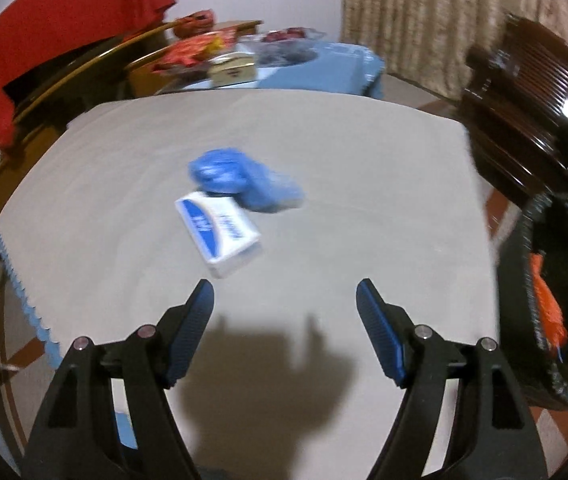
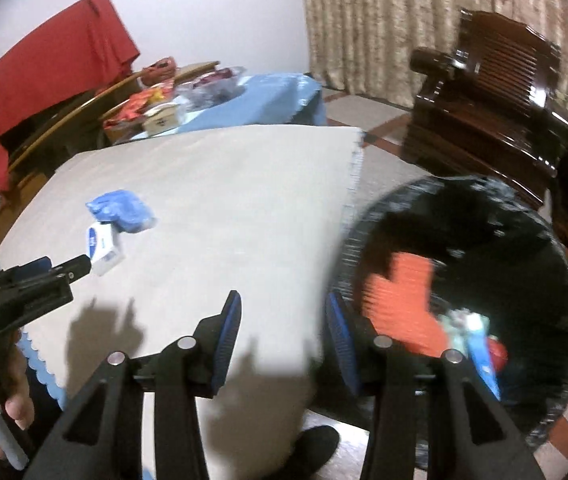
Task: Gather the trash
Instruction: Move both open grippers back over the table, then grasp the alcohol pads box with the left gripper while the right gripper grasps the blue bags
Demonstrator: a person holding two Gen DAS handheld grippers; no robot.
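Observation:
A white and blue small box (image 1: 219, 232) lies on the grey tablecloth (image 1: 123, 184), touching a crumpled blue glove (image 1: 243, 180) behind it. My left gripper (image 1: 286, 300) is open and empty, just short of the box. In the right wrist view the box (image 2: 103, 246) and the glove (image 2: 121, 210) lie at the left, with the left gripper (image 2: 59, 270) beside the box. My right gripper (image 2: 284, 316) is open and empty over the table's right edge, next to a black bin (image 2: 464, 208) that holds an orange item (image 2: 400, 304) and other trash.
The bin also shows at the right of the left wrist view (image 1: 540, 320). A dark wooden chair (image 2: 492, 92) stands behind the bin. A blue-covered table (image 2: 267, 100) with clutter and a red cloth (image 2: 43, 80) are at the back.

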